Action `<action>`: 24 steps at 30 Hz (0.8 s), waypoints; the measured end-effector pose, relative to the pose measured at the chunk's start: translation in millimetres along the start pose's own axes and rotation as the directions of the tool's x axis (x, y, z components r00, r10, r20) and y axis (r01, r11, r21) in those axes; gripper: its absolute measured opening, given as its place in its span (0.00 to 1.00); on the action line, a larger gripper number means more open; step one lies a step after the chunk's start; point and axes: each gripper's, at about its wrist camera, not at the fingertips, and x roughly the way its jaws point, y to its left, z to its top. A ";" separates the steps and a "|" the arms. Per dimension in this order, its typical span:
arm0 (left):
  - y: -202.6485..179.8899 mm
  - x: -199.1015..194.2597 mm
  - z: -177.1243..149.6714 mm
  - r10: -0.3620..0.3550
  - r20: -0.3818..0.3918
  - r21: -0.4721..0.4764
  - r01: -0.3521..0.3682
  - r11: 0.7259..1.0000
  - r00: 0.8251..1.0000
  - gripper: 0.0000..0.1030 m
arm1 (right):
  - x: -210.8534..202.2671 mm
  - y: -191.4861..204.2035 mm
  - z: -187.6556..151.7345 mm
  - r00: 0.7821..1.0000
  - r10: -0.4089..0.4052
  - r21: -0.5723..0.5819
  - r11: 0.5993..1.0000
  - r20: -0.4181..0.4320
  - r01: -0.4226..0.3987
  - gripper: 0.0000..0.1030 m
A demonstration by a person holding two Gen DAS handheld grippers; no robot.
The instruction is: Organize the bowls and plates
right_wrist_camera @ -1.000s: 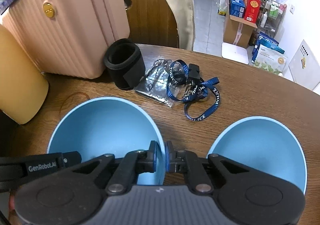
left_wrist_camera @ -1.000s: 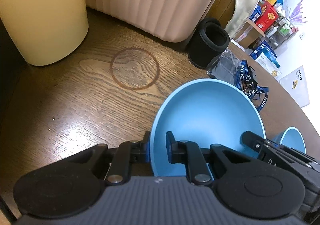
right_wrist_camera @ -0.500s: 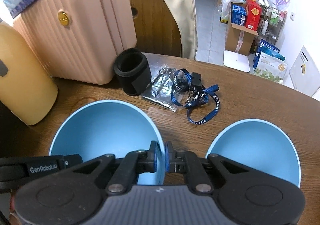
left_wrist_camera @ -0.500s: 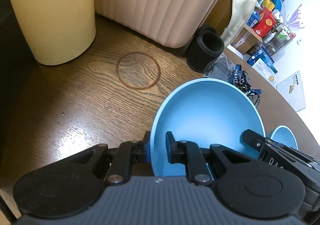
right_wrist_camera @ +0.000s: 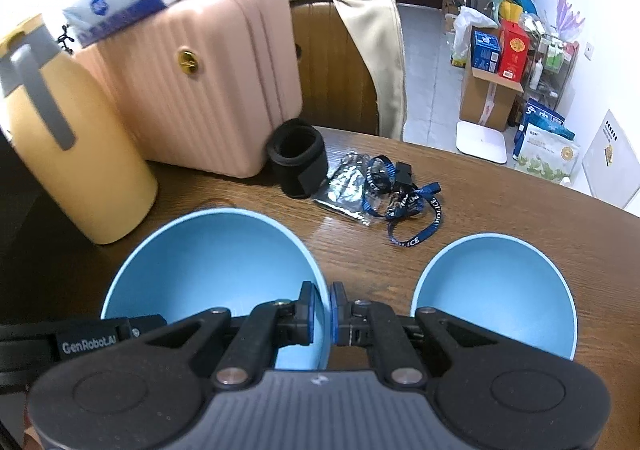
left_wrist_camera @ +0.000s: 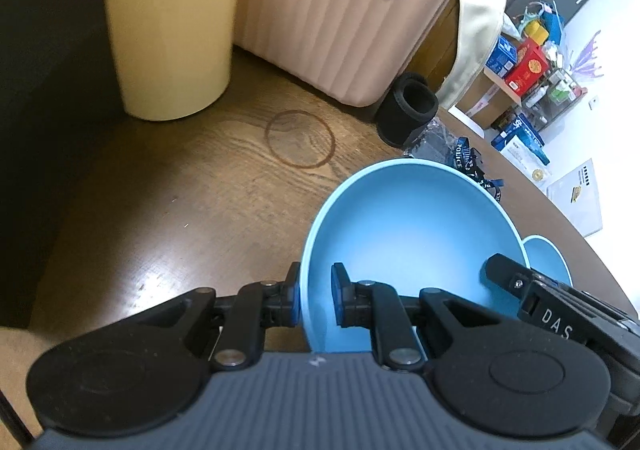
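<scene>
A large blue bowl (left_wrist_camera: 412, 234) is held off the wooden table by both grippers. My left gripper (left_wrist_camera: 315, 300) is shut on its left rim. My right gripper (right_wrist_camera: 321, 314) is shut on its right rim; the bowl shows in the right wrist view (right_wrist_camera: 212, 262). A second blue bowl (right_wrist_camera: 496, 286) sits on the table to the right, and its edge shows in the left wrist view (left_wrist_camera: 546, 258). The right gripper's body (left_wrist_camera: 560, 314) crosses the held bowl's far side in the left wrist view.
A yellow jug (right_wrist_camera: 76, 153) and a pink suitcase (right_wrist_camera: 208, 89) stand at the back left. A black cup sleeve (right_wrist_camera: 298, 157), a plastic bag (right_wrist_camera: 348, 185) and a blue lanyard (right_wrist_camera: 408, 205) lie behind the bowls. A ring stain (left_wrist_camera: 300, 137) marks the table.
Both grippers have risen with the large bowl held between them; the table, jug and suitcase now look farther away and lower in both views.
</scene>
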 end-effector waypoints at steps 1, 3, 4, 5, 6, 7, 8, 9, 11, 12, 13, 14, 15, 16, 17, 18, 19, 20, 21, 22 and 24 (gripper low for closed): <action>1.8 -3.1 -1.9 0.002 0.003 -0.004 -0.002 1.000 1.000 0.15 | -3.7 2.2 -2.1 1.000 0.005 -0.003 1.000 0.002 -0.005 0.08; 6.6 -13.1 -8.2 0.010 0.015 -0.007 -0.010 1.000 1.000 0.15 | -11.8 7.4 -7.2 1.000 0.014 -0.009 1.000 0.004 -0.014 0.08; 8.7 -16.2 -9.9 0.012 0.019 -0.008 -0.012 1.000 1.000 0.15 | -15.3 9.9 -9.4 1.000 0.018 -0.013 1.000 0.005 -0.018 0.08; 11.3 -21.2 -13.3 0.017 0.025 -0.011 -0.016 1.000 1.000 0.15 | -18.8 13.1 -12.6 1.000 0.023 -0.019 1.000 0.006 -0.022 0.08; 13.3 -24.1 -15.5 0.020 0.027 -0.013 -0.019 1.000 0.999 0.15 | -21.7 15.7 -14.8 1.000 0.026 -0.022 0.999 0.007 -0.026 0.08; 16.4 -28.6 -19.0 0.025 0.030 -0.018 -0.024 1.000 0.999 0.15 | -24.8 18.6 -17.2 1.000 0.031 -0.025 0.999 0.007 -0.030 0.08; 19.2 -32.3 -21.8 0.028 0.033 -0.021 -0.027 0.999 0.999 0.15 | -27.9 21.5 -20.3 0.999 0.035 -0.028 0.999 0.007 -0.035 0.08; 22.3 -36.3 -25.2 0.033 0.036 -0.026 -0.032 0.999 0.999 0.15 | -31.0 24.0 -23.6 0.999 0.039 -0.032 0.999 0.006 -0.039 0.08; 28.5 -43.1 -31.3 0.040 0.040 -0.035 -0.039 0.999 0.998 0.15 | -37.1 30.9 -30.3 0.999 0.047 -0.045 0.998 0.005 -0.046 0.08; 31.6 -45.9 -33.9 0.041 0.041 -0.039 -0.040 0.998 0.998 0.15 | -39.7 33.9 -33.3 0.999 0.049 -0.050 0.998 0.006 -0.049 0.08; 35.8 -49.3 -37.2 0.044 0.043 -0.047 -0.042 0.998 0.998 0.15 | -42.4 37.3 -36.7 0.999 0.054 -0.056 0.997 0.005 -0.054 0.08; 39.4 -51.8 -40.2 0.046 0.044 -0.053 -0.044 0.998 0.998 0.15 | -44.4 39.7 -39.4 0.998 0.060 -0.060 0.996 0.004 -0.059 0.08; 43.3 -54.2 -43.5 0.048 0.044 -0.059 -0.045 0.997 0.998 0.15 | -46.0 42.3 -42.1 0.998 0.066 -0.064 0.996 0.002 -0.065 0.08; 47.1 -56.9 -46.9 0.050 0.044 -0.065 -0.047 0.997 0.998 0.15 | -47.8 45.4 -45.2 0.997 0.072 -0.069 0.995 0.000 -0.071 0.08; 51.4 -59.2 -50.3 0.053 0.044 -0.072 -0.050 0.996 0.998 0.15 | -49.6 48.2 -48.0 0.997 0.076 -0.074 0.994 -0.003 -0.076 0.08; 55.0 -61.2 -53.5 0.055 0.044 -0.078 -0.052 0.996 0.998 0.15 | -50.9 50.9 -50.7 0.997 0.080 -0.080 0.994 -0.005 -0.080 0.08; 58.6 -63.5 -56.4 0.058 0.044 -0.083 -0.055 0.995 0.997 0.15 | -52.1 53.4 -53.4 0.997 0.083 -0.084 0.993 -0.007 -0.083 0.08; 62.9 -65.5 -59.5 0.062 0.044 -0.090 -0.058 0.994 0.997 0.15 | -53.1 56.8 -56.3 0.996 0.087 -0.089 0.992 -0.010 -0.087 0.08; 67.4 -67.3 -62.7 0.066 0.043 -0.096 -0.061 0.994 0.997 0.15 | -54.0 60.6 -59.3 0.996 0.091 -0.094 0.991 -0.014 -0.092 0.08; 70.5 -69.1 -65.5 0.068 0.043 -0.101 -0.064 0.993 0.997 0.15 | -54.5 64.1 -61.8 0.995 0.094 -0.098 0.991 -0.017 -0.095 0.08; 80.3 -72.4 -71.8 0.074 0.041 -0.115 -0.069 0.991 0.996 0.15 | -55.8 71.3 -67.5 0.994 0.104 -0.107 0.989 -0.024 -0.106 0.08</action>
